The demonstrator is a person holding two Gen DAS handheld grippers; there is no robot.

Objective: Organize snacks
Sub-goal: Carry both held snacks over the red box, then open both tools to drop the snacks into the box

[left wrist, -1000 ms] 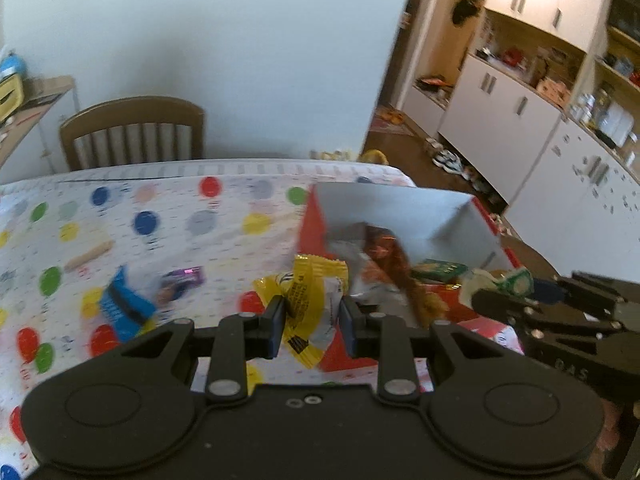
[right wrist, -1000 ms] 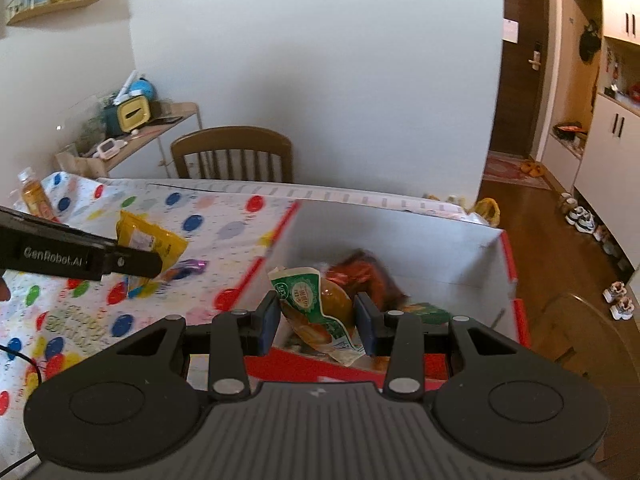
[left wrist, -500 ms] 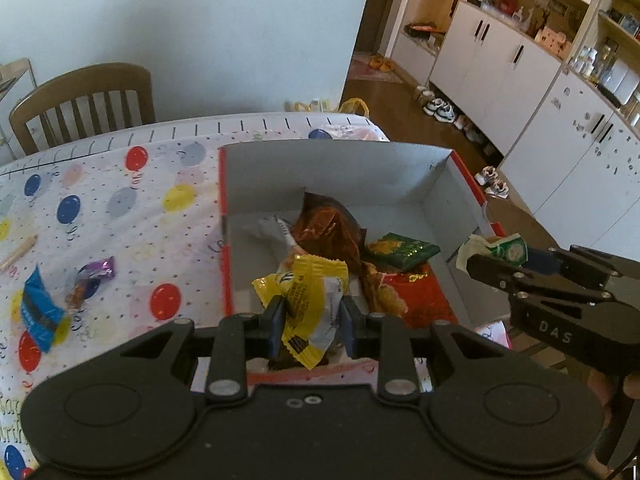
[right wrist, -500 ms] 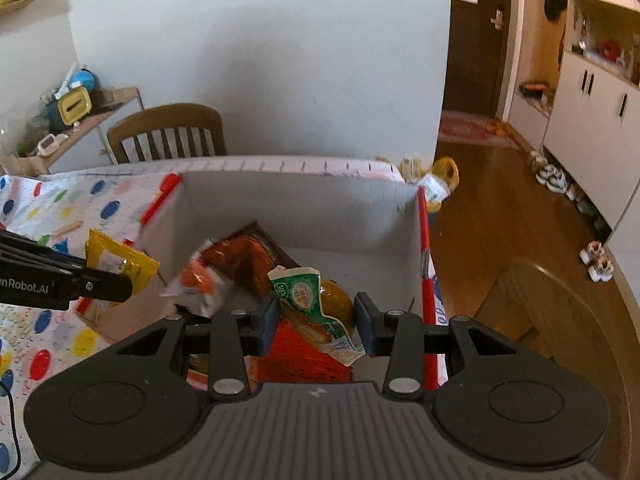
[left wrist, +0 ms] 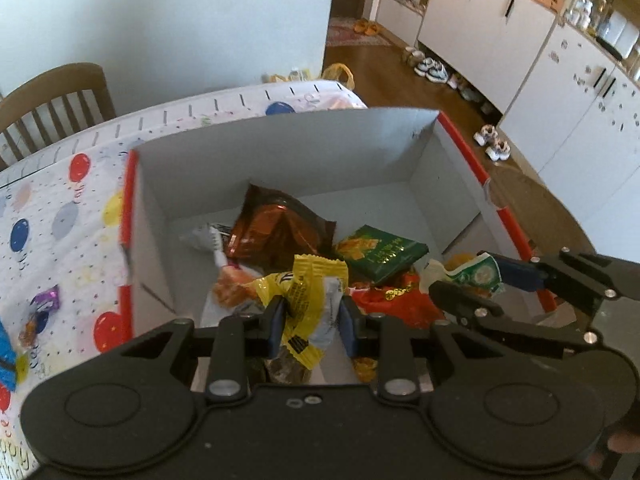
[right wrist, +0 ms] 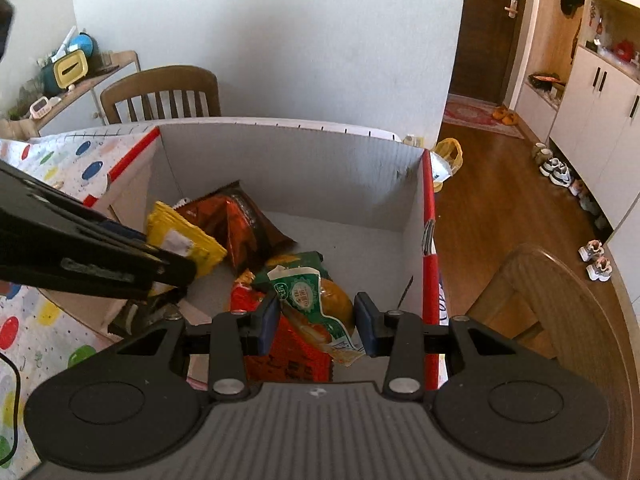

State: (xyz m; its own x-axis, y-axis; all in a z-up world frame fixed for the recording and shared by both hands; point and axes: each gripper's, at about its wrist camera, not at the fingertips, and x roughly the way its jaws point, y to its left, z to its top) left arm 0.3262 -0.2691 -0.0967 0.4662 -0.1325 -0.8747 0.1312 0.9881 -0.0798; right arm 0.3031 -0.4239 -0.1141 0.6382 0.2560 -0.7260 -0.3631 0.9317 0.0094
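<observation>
Left wrist view: left hand-held gripper (left wrist: 310, 322) clamped on yellow packet (left wrist: 308, 296), lower centre, over open box (left wrist: 288, 148). Several snacks already inside; purple candy (left wrist: 44, 300) left on bench (left wrist: 60, 208), far left.

Right wrist view: right hand-held gripper (right wrist: 316, 322) pinching green-and-orange packet (right wrist: 316, 304) above box interior. Neither packet released yet.

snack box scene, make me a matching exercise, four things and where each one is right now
Things:
1. yellow packet
2. green-topped packet
3. dark green packet
4. purple candy

Places:
a. lying flat inside the box
b. clamped in the right gripper
c. on the balloon tablecloth, outside the box
d. clamped in the left gripper

Pairs: 1-d, 2-b, 3-a, 4-c
</observation>
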